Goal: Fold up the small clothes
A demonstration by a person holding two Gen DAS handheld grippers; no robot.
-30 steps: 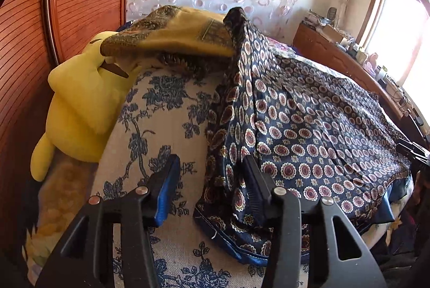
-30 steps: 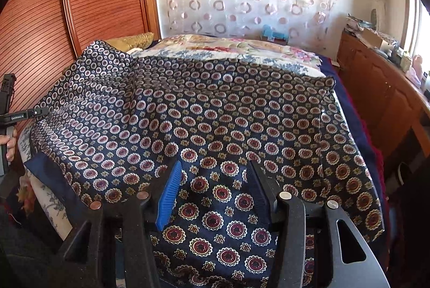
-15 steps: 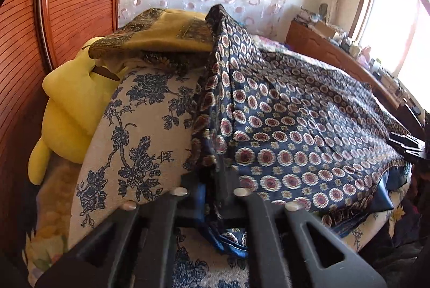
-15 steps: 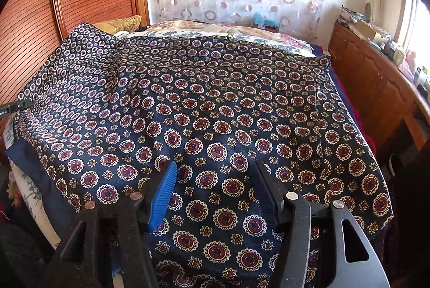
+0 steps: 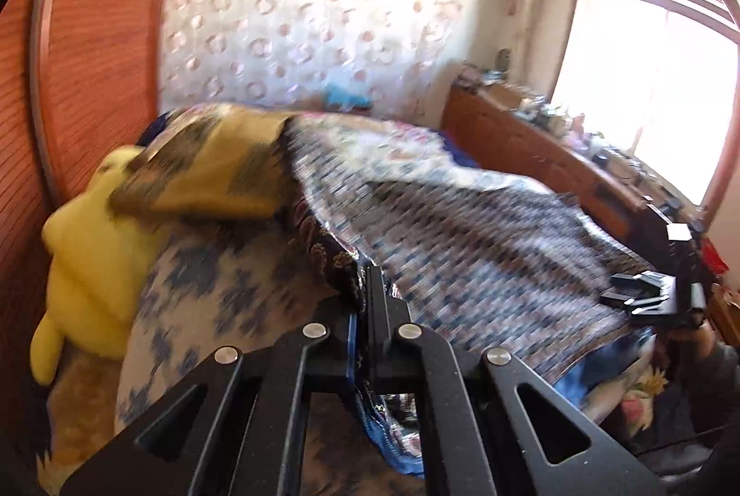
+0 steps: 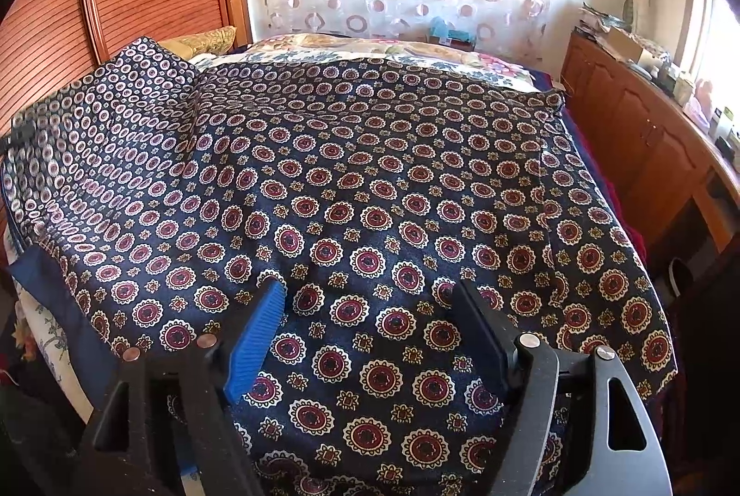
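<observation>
While the left wrist view was smeared by blur, the left gripper (image 5: 370,292) plainly had its 2 black fingers pressed together on a raised edge of the navy blue silky cloth printed with red-and-white medallions (image 5: 485,237), which ran from the pinch toward 2 o'clock across the bed. At 9 o'clock sat a yellow plush toy (image 5: 88,264), with a mustard patterned cushion (image 5: 217,176) at 11 o'clock resting over it, and a cream bedcover with blue flowers (image 5: 212,301) lay just beside the cloth. The right gripper (image 5: 647,292) showed at 3 o'clock near the cloth's far edge. From the right wrist view, that right gripper (image 6: 370,301) stood wide apart, a blue ribbed pad (image 6: 254,338) on 1 finger, both fingers low over the spread cloth (image 6: 370,172); whether they touched it could not be told. A long wooden cabinet (image 6: 647,144) ran along 3 o'clock.
</observation>
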